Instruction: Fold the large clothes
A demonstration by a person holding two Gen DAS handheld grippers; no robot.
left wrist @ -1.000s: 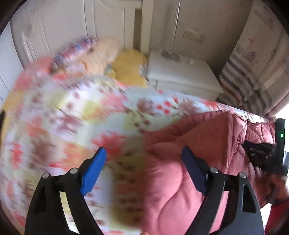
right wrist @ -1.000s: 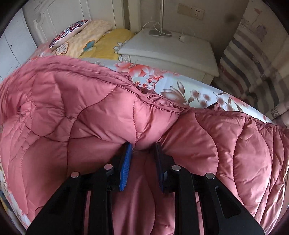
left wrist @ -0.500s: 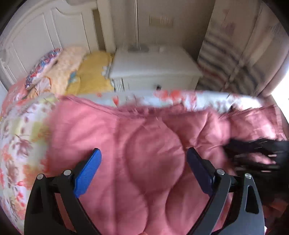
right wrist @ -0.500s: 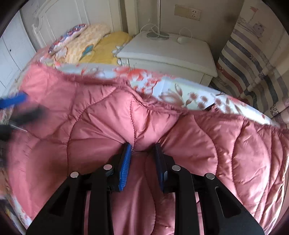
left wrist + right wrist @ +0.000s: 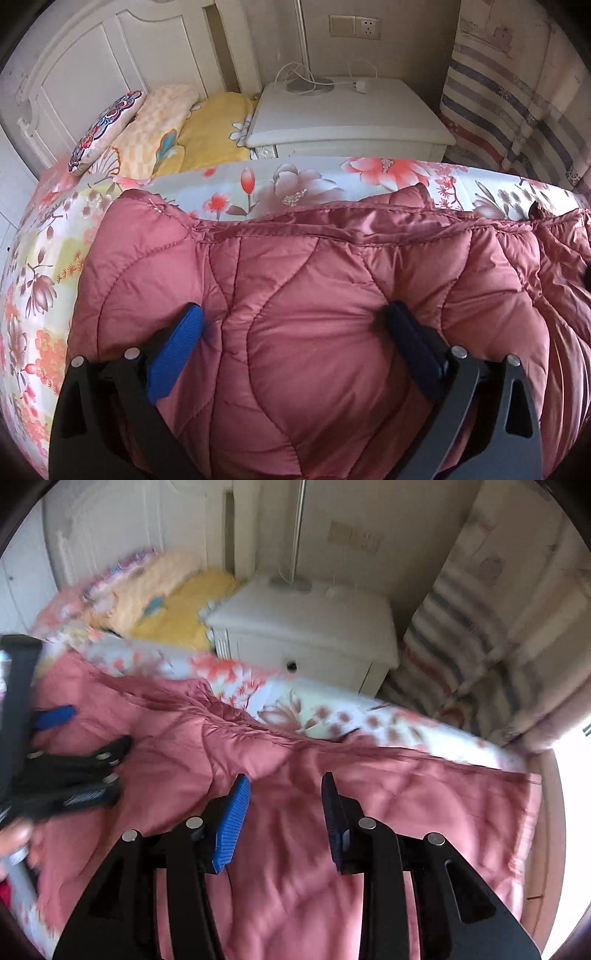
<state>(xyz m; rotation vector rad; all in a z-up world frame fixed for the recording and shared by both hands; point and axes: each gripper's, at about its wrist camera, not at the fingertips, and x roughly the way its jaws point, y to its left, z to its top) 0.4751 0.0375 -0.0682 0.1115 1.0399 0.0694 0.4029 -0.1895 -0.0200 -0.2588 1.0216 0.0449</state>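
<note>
Both grippers have changed since a second ago. Right gripper (image 5: 284, 812) jaws, which pinched a fold of the pink quilted coat (image 5: 314, 332), have just been opening and now stand partly apart, with coat fabric below the gap but neither pad pressing on it, so that fold is let go. Left gripper (image 5: 295, 339) jaws have just been opening too and stand as wide as they go; its tips dent the puffy coat on either side of a bulging quilted panel, yet I judge this as resting on it rather than a pinch. That gripper has swung from the bare floral sheet (image 5: 295, 184) across onto the coat and come down to it; in the right wrist view it shows at the left edge (image 5: 74, 746), blurred, with a hand (image 5: 14, 834) behind it. Outward from the jaws, the coat lies bunched on the sheet, its stitched edge running across just short of the bed's far side; beyond that edge stands the white nightstand (image 5: 351, 122), and pillows (image 5: 155, 129) lie left of the nightstand. My reading: one fold has been laid down and released, and the left is set to take a fresh hold for the following fold.
</note>
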